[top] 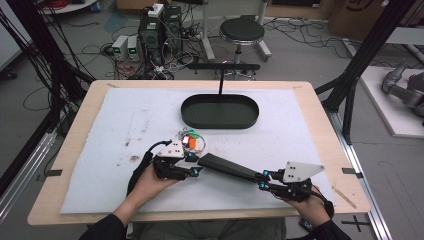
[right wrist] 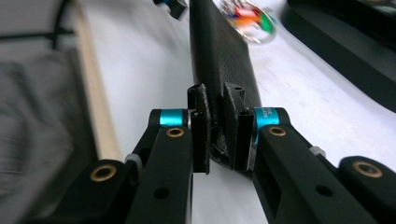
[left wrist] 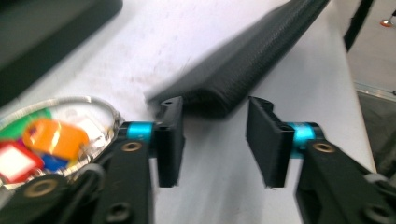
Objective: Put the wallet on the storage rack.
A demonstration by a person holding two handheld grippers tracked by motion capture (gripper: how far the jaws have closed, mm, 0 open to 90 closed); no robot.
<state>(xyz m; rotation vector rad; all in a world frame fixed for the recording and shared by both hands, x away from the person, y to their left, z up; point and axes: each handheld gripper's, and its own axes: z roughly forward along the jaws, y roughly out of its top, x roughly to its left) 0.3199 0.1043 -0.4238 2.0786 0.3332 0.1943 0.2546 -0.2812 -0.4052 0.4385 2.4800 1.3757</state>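
Black pouch — in right tool

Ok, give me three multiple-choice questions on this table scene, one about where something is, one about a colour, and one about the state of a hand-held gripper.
1. Where does the clear bowl of key tags sit?
A. Inside the oval tray
B. Next to the left hand-held gripper
C. At the table's far right corner

2. What colour is the oval tray?
A. Black
B. White
C. Orange

3. What is the right hand-held gripper doing?
A. Standing open over bare table
B. Clamped on the long black case
C. Clamped on the bowl

Answers:
1 B, the bowl lies beside the left hand-held gripper, well short of the tray.
2 A, the tray is black throughout.
3 B, its pads press both sides of the long black case.
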